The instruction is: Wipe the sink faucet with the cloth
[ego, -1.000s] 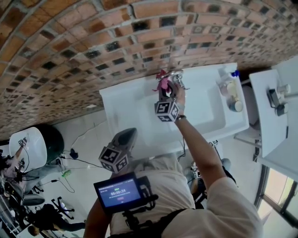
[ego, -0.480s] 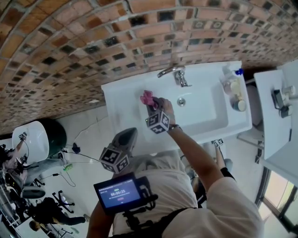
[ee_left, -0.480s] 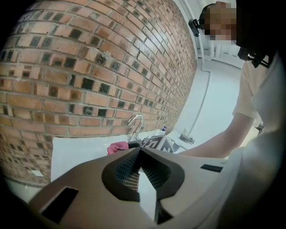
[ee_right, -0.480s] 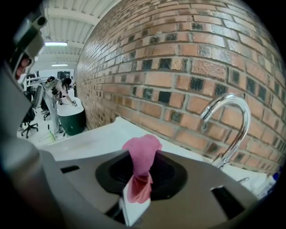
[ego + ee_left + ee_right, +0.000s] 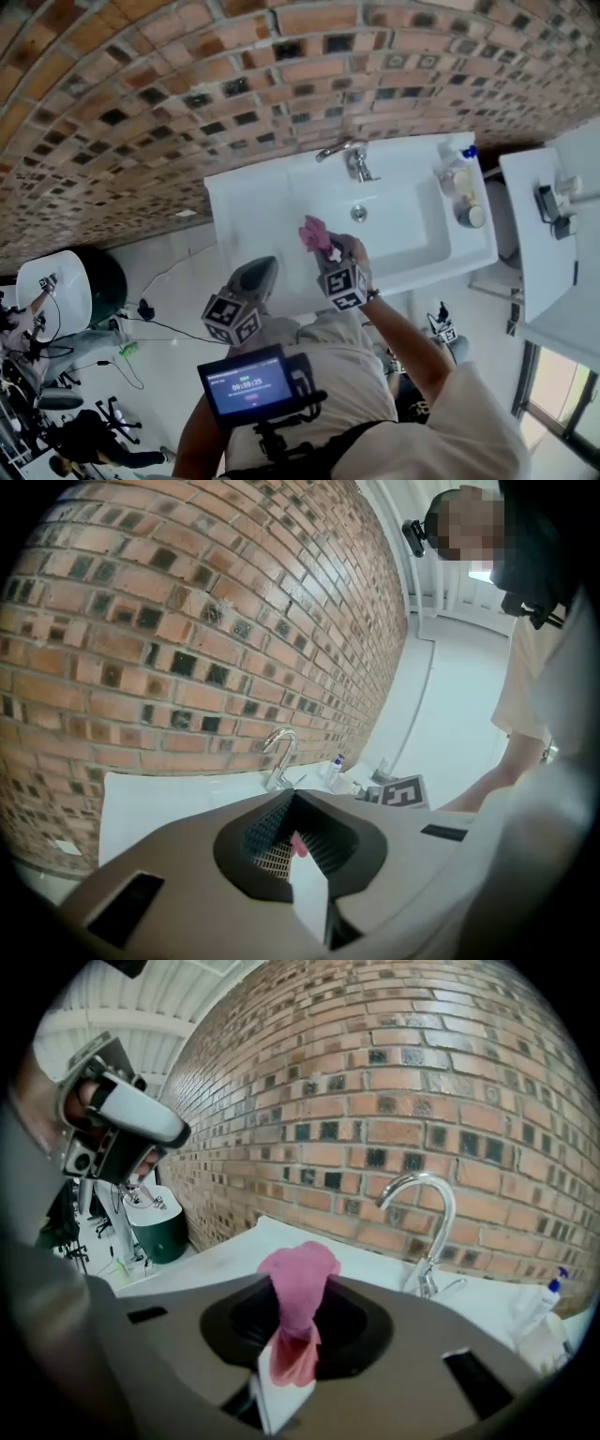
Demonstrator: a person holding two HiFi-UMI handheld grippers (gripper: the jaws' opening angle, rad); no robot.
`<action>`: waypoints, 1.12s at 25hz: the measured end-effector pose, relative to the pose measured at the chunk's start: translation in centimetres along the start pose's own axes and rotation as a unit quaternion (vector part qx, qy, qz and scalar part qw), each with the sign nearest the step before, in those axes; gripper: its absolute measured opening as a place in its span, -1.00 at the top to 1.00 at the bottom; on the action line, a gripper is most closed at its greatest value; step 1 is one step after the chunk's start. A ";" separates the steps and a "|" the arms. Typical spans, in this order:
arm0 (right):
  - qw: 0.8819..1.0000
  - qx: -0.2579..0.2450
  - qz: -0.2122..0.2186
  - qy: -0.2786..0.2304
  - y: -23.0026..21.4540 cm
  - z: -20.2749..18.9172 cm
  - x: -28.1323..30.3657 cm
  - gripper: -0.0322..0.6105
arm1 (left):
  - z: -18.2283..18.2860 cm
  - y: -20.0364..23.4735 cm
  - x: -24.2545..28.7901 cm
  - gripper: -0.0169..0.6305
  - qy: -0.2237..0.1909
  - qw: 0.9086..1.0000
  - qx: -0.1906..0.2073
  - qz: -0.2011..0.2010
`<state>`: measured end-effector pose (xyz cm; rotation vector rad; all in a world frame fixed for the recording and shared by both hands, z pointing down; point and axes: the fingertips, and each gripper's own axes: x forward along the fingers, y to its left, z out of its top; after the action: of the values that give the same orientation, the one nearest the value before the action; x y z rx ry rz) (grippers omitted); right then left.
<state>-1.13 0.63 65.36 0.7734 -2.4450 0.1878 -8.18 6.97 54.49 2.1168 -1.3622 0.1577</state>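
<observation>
Right tool (image 5: 295, 1340): jaws clamped on the pink cloth (image 5: 298, 1283), which stands bunched above the tips. In the head view the right tool (image 5: 324, 247) holds the cloth (image 5: 314, 232) over the front of the sink (image 5: 248, 202), well apart from the faucet (image 5: 347, 155) at the back rim.

Left tool (image 5: 294, 841): jaws together and nothing gripped. It is held off the sink's front edge (image 5: 264, 267).

Judged step: the cloth is in hand but off the faucet. The next move calls for carrying it to the spout and pressing it on.

Only the right gripper view shows the grip and the spout's arch (image 5: 427, 1218). Only the head view shows the gap between cloth and faucet, and the bottles (image 5: 459, 178) at the sink's right.
</observation>
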 end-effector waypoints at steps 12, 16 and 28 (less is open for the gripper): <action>0.990 0.097 -0.085 -0.052 2.4 4.4 -9.0 0.61 | 4.0 -0.9 -5.3 0.99 -0.032 0.993 0.056 -0.094; 0.983 0.115 -0.121 -0.079 4.6 7.3 -11.5 0.60 | 5.1 -0.3 -8.7 0.99 -0.049 0.991 0.050 -0.112; 0.973 0.151 -0.143 -0.096 13.6 9.8 -17.1 0.60 | 3.9 1.8 -18.2 0.99 -0.096 0.986 0.050 -0.127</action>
<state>-1.91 17.30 48.26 1.3210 -2.4764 0.3979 -19.06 18.63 44.63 2.4196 -1.1943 -0.0866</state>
